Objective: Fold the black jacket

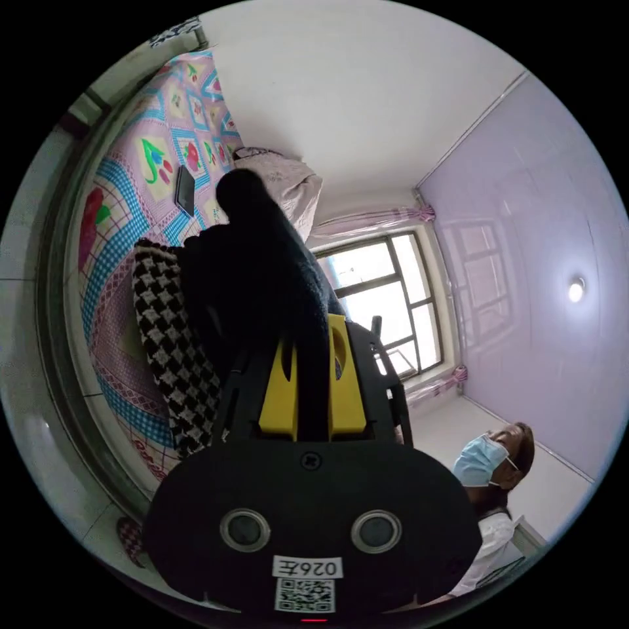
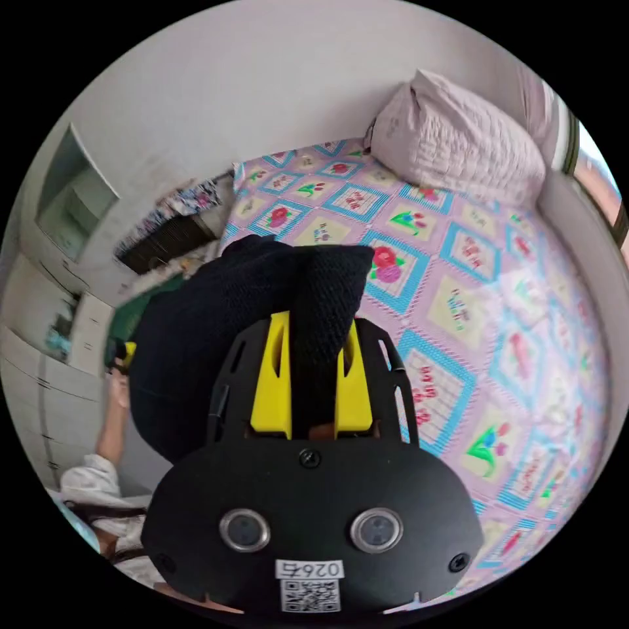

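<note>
Black jacket of coarse knitted cloth, matt, nubbly weave plain where it sits between the jaws; its houndstooth black-and-white woven lining looks rougher still. Left gripper and right gripper: smooth yellow plastic jaws, matt black plastic frame. Patchwork-print cotton bedsheet soft, matt; quilted pale pink pillow puckered; pale ceiling panels glossy.

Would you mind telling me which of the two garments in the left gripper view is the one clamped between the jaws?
The black jacket, pinched in the left gripper; the houndstooth garment hangs beside it, unclamped.
</note>
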